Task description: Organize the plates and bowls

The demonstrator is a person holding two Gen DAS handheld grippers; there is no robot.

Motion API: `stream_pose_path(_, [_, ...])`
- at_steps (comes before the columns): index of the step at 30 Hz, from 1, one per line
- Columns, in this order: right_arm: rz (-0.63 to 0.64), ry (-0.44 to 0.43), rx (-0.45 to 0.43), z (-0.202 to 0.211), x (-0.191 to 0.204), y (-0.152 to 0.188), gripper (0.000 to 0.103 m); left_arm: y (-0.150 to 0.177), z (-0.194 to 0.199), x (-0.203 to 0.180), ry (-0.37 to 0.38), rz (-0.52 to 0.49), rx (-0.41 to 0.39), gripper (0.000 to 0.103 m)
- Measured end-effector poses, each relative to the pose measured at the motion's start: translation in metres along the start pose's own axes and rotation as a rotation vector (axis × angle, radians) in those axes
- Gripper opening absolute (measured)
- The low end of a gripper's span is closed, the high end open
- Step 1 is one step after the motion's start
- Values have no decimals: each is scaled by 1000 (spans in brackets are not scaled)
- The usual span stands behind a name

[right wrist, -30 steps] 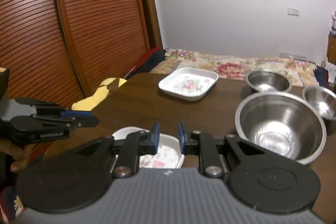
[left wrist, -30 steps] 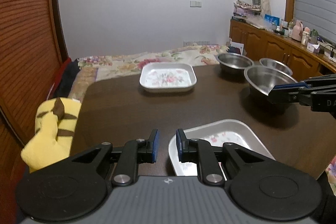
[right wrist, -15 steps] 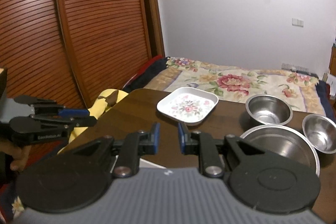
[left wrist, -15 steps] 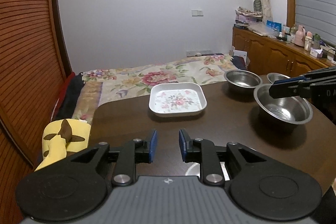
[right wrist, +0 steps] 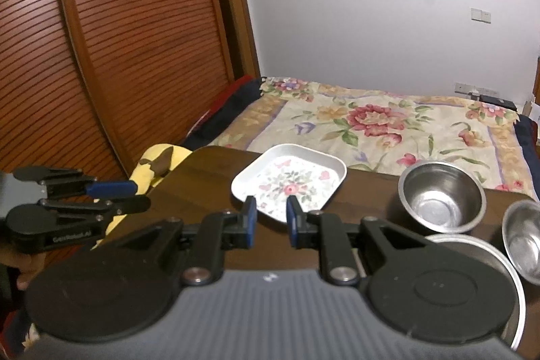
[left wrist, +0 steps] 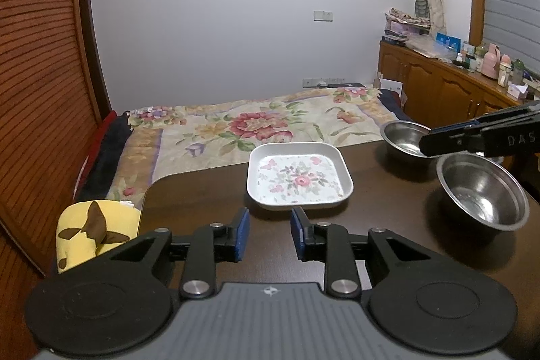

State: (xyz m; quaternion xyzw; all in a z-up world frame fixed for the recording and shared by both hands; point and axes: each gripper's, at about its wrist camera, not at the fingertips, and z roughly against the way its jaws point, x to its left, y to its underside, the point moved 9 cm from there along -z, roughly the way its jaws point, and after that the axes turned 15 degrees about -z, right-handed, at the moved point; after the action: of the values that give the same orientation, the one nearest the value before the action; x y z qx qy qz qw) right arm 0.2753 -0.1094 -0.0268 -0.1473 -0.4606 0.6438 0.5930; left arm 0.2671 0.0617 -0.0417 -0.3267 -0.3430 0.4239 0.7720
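Two grippers, left gripper (left wrist: 268, 233) and right gripper (right wrist: 269, 221), hover spread and empty; approach the floral plate (left wrist: 298, 179) (mid-frame) low, pinching its near rim squarely.

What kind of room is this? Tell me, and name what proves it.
Most likely a bedroom in a home. A bed with a floral bedspread sits right behind the dark wooden table, a slatted wooden wardrobe door runs along one side, and a cluttered wooden cabinet lines the other.
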Motion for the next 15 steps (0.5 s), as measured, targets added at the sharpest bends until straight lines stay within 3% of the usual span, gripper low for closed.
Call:
stream_pose_path(7, [-6,19,50,-32,-6,-8,22,-6,-30,15,19,37,11,42])
stream_pose_path(9, [-20,32,70,-44,-10,-9,30,-7,-41,20,27,49,18,44])
stream_pose_path(15, [-49,70,141,-80,-23,-8,37,-10,-74,30,53,68,37,44])
